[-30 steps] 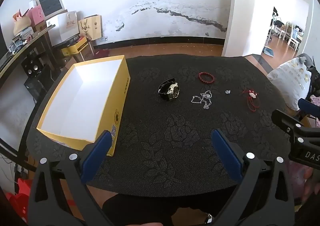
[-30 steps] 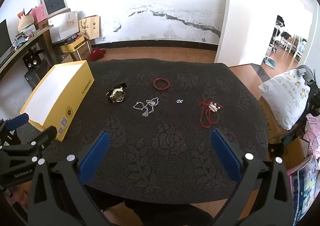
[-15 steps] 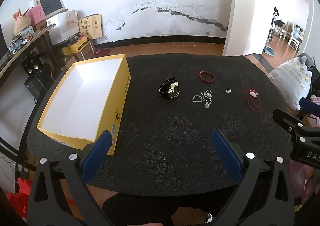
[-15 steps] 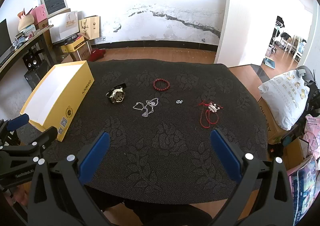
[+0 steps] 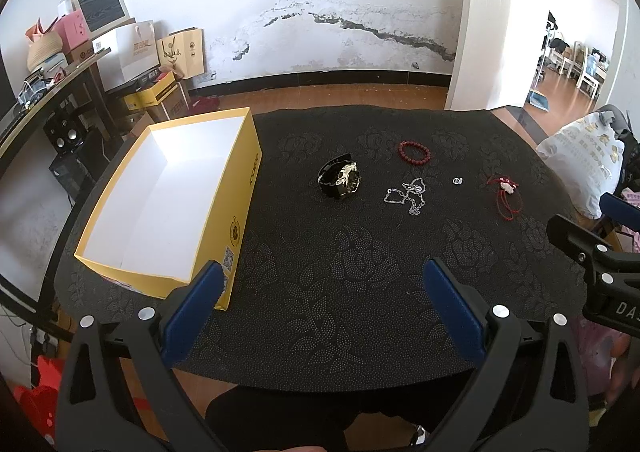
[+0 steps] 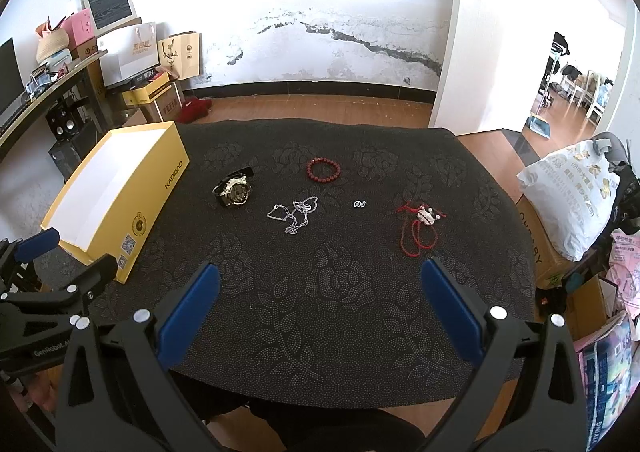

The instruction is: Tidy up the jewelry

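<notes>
Jewelry lies loose in a rough row across the black embossed tablecloth (image 5: 360,292): a black-and-gold watch (image 5: 340,181) nearest the open yellow box (image 5: 240,211) (white inside, nothing in it), then a red bead bracelet (image 5: 415,150), a tangled silver chain (image 5: 408,193), a tiny silver piece (image 5: 457,180) and a red cord with a pale charm (image 5: 507,195). The left gripper (image 5: 320,308) and the right gripper (image 6: 320,304) both hover over the near edge of the table, blue-padded jaws spread wide and holding nothing, well apart from every piece.
</notes>
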